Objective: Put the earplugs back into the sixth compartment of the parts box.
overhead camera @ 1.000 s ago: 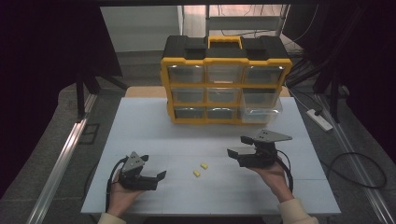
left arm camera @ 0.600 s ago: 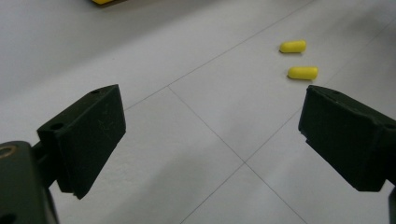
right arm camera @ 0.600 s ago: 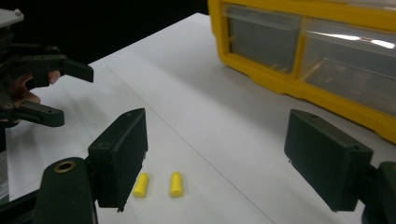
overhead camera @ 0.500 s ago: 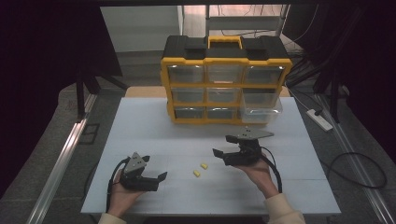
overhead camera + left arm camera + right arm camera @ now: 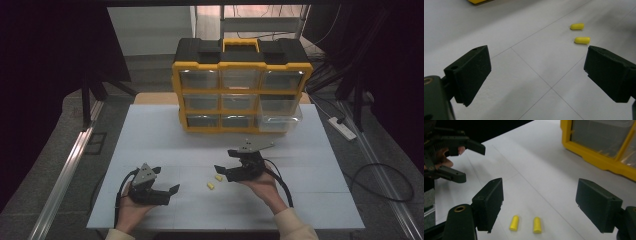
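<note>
- The right gripper [image 5: 225,169] is hovering over the white table [image 5: 150,135], its jaws spread wide and gripping nothing; in the right gripper view the right gripper [image 5: 539,205] is framing both yellow plugs between its jaws without touching either.
- The two yellow plugs, one [image 5: 218,177] nearer the organizer and the other [image 5: 210,186] nearer the person, are lying just beside each other on the table, in front of the yellow and black drawer organizer [image 5: 241,85] and well apart from it.
- In the right gripper view the plugs [image 5: 514,222] [image 5: 537,225] are lying side by side, apart from one another.
- The left gripper [image 5: 170,192] is sitting in the person's left hand [image 5: 131,207], farther from the organizer than the plugs and off to their left; its jaws are also standing wide apart and holding nothing.
- In the left gripper view the left gripper [image 5: 537,75] is pointing over bare table, with the plugs [image 5: 577,26] [image 5: 582,40] lying beyond its right jaw.
- The organizer's lower right drawer [image 5: 280,119] is sticking out forward from the frame.
</note>
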The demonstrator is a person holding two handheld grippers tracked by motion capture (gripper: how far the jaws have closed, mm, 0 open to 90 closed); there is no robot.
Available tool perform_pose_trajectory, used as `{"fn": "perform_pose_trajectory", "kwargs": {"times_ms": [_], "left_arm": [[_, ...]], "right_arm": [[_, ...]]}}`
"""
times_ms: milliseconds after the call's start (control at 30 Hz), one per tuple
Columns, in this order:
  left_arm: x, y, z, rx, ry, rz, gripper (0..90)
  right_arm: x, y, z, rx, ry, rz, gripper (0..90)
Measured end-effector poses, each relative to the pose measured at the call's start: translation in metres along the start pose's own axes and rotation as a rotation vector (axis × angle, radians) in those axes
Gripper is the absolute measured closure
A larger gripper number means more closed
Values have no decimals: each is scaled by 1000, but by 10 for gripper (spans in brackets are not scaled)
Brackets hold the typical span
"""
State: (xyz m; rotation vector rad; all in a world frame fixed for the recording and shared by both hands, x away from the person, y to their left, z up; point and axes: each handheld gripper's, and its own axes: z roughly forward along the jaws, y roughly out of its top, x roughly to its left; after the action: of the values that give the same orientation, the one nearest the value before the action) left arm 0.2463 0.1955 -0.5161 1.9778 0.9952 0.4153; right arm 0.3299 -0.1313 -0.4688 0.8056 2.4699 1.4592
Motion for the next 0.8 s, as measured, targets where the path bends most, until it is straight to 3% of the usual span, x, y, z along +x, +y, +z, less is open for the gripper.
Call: {"fn": "perform_pose_trajectory", "kwargs": {"times_ms": [267, 800], "left_arm": [[0, 0, 0, 3, 0, 1, 72], [0, -1, 1, 11, -1, 10, 72]], "right_arm": [[4, -2, 11, 50, -7, -25, 227], [1, -15, 36, 250, -81, -85, 241]]}}
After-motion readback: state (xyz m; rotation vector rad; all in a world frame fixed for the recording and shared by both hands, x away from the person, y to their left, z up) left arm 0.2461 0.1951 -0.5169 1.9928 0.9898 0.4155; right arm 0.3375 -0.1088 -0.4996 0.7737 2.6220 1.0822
